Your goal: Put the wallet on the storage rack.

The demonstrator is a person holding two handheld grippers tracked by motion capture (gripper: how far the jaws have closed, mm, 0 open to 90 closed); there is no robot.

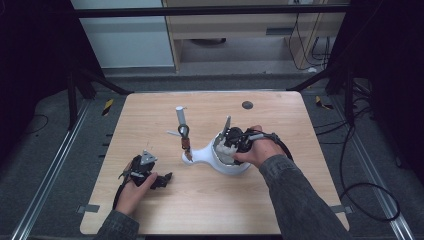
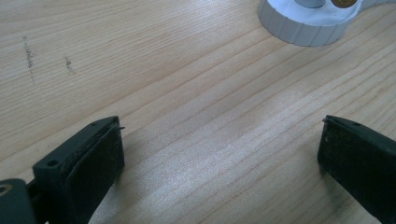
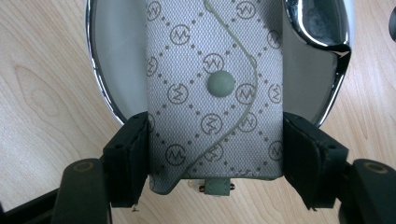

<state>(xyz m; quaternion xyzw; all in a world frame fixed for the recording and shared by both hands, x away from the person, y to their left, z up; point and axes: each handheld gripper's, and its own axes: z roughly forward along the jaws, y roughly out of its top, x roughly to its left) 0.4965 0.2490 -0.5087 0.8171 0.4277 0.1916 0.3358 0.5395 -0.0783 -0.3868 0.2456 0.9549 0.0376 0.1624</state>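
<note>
One wooden table bears one white chrome-rimmed dish, over which the right gripper clamps one grey monogrammed snap-button pouch, while left of the dish the left gripper gapes wide, holding nothing.

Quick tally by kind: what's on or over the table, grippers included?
Grippers: 2 (left gripper, right gripper)
Patterned grey pouch: 1
White stand with bowl: 1
Small dark disc: 1
Total: 5
</note>
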